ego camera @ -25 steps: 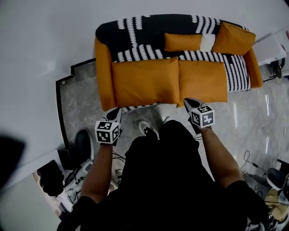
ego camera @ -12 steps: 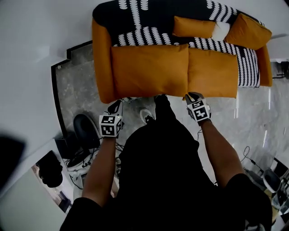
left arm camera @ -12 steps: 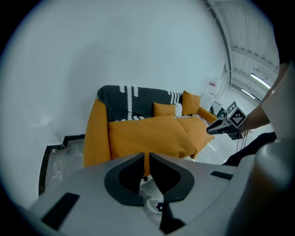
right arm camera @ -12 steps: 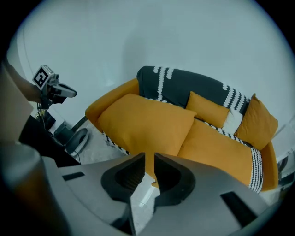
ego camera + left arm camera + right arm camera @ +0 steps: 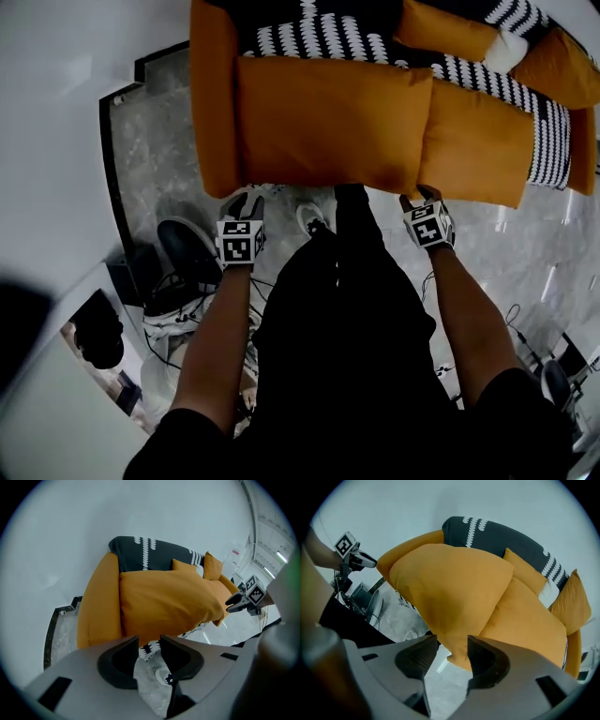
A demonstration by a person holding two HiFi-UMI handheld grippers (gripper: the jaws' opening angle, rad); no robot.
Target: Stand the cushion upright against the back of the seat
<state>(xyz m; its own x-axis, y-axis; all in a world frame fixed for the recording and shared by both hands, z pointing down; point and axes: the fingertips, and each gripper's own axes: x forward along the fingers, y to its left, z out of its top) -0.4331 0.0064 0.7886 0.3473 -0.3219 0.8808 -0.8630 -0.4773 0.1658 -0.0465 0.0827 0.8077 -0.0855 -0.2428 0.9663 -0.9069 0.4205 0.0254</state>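
Head view has the big orange cushion point(image 5: 328, 122) lying flat on the sofa point(image 5: 214, 112) seat at its left end, the left gripper point(image 5: 246, 201) by the sofa's front edge, jaws just opening partway and empty, and the right gripper point(image 5: 424, 194) just opening wide, with the cushion's front corner loose between its jaws.

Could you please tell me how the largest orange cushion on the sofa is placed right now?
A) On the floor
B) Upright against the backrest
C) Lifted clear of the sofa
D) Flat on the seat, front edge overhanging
D: the largest orange cushion lies flat on the seat of the sofa, its front edge hanging past the seat's front, not stood up against the dark backrest.
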